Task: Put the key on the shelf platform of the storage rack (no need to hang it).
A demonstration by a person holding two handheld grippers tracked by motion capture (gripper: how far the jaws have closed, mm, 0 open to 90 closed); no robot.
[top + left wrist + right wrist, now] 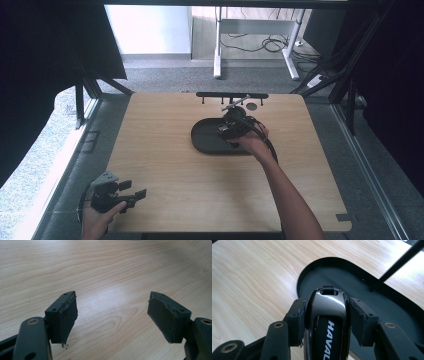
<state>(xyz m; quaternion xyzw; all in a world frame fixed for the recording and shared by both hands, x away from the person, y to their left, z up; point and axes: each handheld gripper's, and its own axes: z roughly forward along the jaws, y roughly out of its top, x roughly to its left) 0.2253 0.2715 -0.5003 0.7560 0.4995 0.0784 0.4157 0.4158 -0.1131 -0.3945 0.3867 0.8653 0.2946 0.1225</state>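
Between the right gripper's [325, 315] jaws sits a glossy black key fob [327, 322] marked HAVAL, pinched by its two long sides so the printed face looks up and the strap loop at its tip points forward, past the pads. That sideways pinch looks deliberate: it leaves the underside free, so the fob can be laid flat without the jaws fouling whatever is below. Just under and ahead of it is a shallow dark oval tray [372, 312], and from the high view the gripper [234, 126] hangs over the tray's [205, 137] right half, the forearm reaching in across the counter [165, 175]. I'd judge the fob is either about to be set into the tray or has just been lifted out of it; whether it touches the tray floor I cannot tell. Behind the tray, near the counter's far edge, runs a black bar [231, 95] with short pegs, and a thin rod slants by the gripper. Far off at the near left corner, the left gripper [131, 194] waits with jaws spread wide and nothing between them, bare wood showing in the gap, seemingly parked out of the way.
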